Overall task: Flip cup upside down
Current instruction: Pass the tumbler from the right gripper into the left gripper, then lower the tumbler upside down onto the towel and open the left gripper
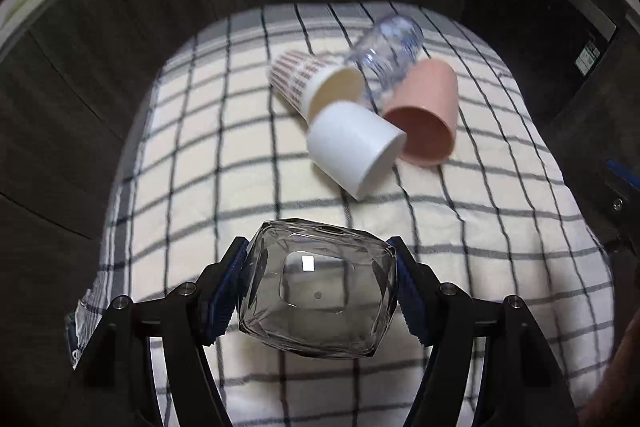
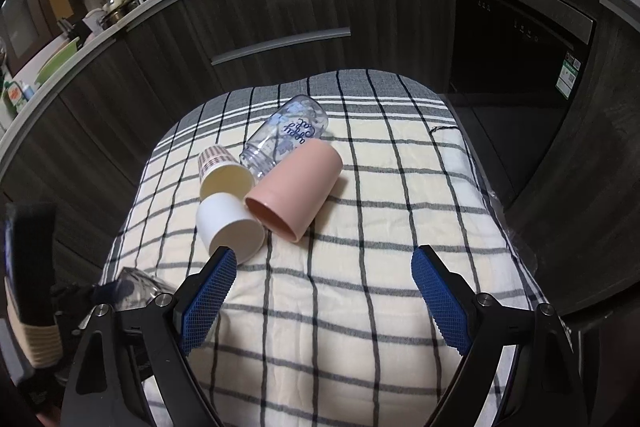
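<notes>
My left gripper [image 1: 319, 285] is shut on a clear faceted glass cup [image 1: 318, 287], held above the checked cloth with its base facing the camera. The glass also shows at the left edge of the right wrist view [image 2: 136, 287]. My right gripper [image 2: 323, 301] is open and empty over the cloth. Several cups lie on their sides in a cluster: a white cup [image 1: 354, 145] [image 2: 228, 227], a pink cup [image 1: 424, 113] [image 2: 294, 185], a striped paper cup [image 1: 314, 83] [image 2: 222, 171] and a clear printed tumbler [image 1: 386, 55] [image 2: 286, 139].
A cream cloth with dark checks [image 1: 248, 155] [image 2: 380, 211] covers the table. Dark cabinet fronts with a metal handle [image 2: 280, 45] stand behind it. A dark appliance [image 2: 520, 67] is at the right. The counter above holds pans and bottles.
</notes>
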